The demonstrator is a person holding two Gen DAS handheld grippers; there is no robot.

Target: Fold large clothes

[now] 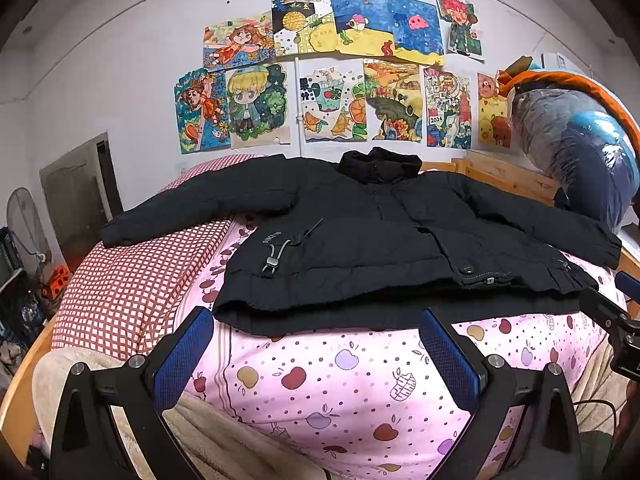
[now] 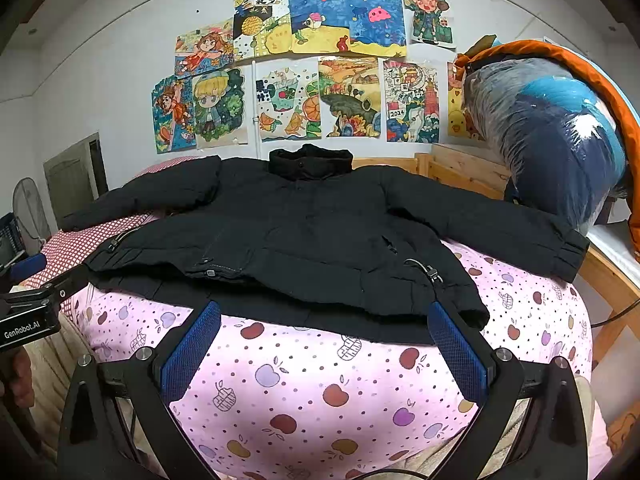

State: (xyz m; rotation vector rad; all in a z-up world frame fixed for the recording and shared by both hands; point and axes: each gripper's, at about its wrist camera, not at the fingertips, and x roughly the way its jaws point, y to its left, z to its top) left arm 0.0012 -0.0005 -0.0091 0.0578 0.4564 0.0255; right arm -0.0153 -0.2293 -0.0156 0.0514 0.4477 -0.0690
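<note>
Jacket (image 1: 360, 232) flat on bed (image 1: 328, 384); left gripper (image 1: 316, 344), right gripper (image 2: 324, 344) jaws wide apart, empty, short of hem.

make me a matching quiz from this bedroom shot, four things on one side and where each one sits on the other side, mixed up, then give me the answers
Things:
1. black jacket
2. drawings
3. red checked cover
4. plastic-wrapped bundle

Places:
A. taped to the wall above the bed
B. at the left of the bed, under one sleeve
C. spread flat on the pink fruit-print sheet, sleeves out
D. at the right, behind the wooden bed frame

Pairs: 1-C, 2-A, 3-B, 4-D
</note>
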